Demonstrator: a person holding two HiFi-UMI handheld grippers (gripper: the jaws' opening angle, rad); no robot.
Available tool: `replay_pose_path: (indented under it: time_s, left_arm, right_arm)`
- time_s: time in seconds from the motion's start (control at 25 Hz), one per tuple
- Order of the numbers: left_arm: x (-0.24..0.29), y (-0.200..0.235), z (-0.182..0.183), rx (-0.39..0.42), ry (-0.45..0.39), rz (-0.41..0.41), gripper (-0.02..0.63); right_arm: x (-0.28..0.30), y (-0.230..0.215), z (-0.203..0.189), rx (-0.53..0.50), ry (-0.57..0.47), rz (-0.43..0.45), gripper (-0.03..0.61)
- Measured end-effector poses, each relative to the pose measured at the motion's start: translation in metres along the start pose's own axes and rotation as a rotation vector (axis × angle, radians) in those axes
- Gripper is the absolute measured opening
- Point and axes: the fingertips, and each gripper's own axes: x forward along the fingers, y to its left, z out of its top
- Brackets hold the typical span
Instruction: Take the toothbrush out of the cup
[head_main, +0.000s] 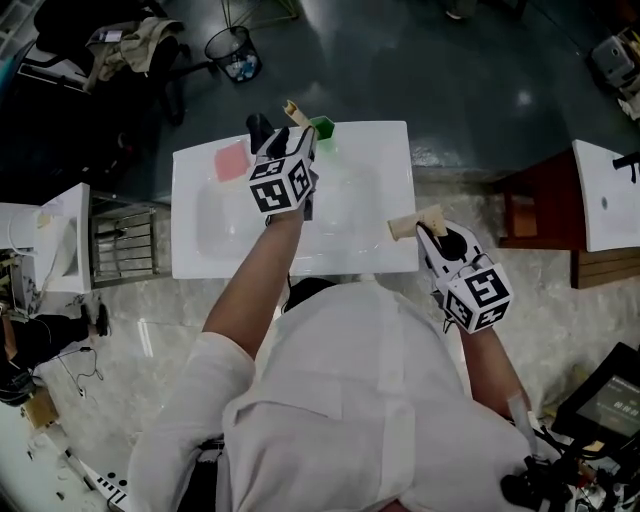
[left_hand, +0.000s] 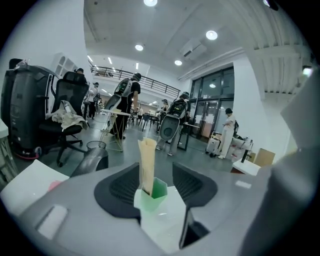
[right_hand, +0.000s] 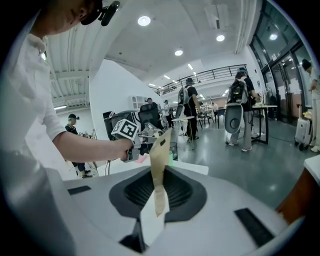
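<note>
Left gripper (left_hand: 156, 172) — jaws wide apart round cup (left_hand: 156, 196) and toothbrush (left_hand: 147, 165) — should pinch above the rim, lift straight; right gripper (right_hand: 159, 187) clamps a beige strip (right_hand: 160, 155).

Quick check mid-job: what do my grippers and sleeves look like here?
The left gripper and right gripper match: light grey bodies, black ribbed fingers, each topped by a white cube with black square markers. The shirt sleeves are short and white.

Green cup (left_hand: 156, 196) upright at 12 o'clock rim of sink (head_main: 392, 150); tan wrapped toothbrush (left_hand: 146, 161) standing inside; second tan sleeve (right_hand: 159, 165) pinched in right gripper (head_main: 432, 232).
</note>
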Motion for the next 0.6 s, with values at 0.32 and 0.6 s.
replay_pose_path:
  time_s: [0.32, 0.6]
  left_arm:
    - [0.029, 0.012, 0.003, 0.010, 0.016, 0.041, 0.190]
    - [0.040, 0.021, 0.002, -0.012, 0.025, 0.085, 0.092]
  right_arm:
    - [-0.004, -0.017, -0.004, 0.018, 0.004, -0.024, 0.048]
    - [-0.001, -0.030, -0.007, 0.018, 0.015, -0.029, 0.048]
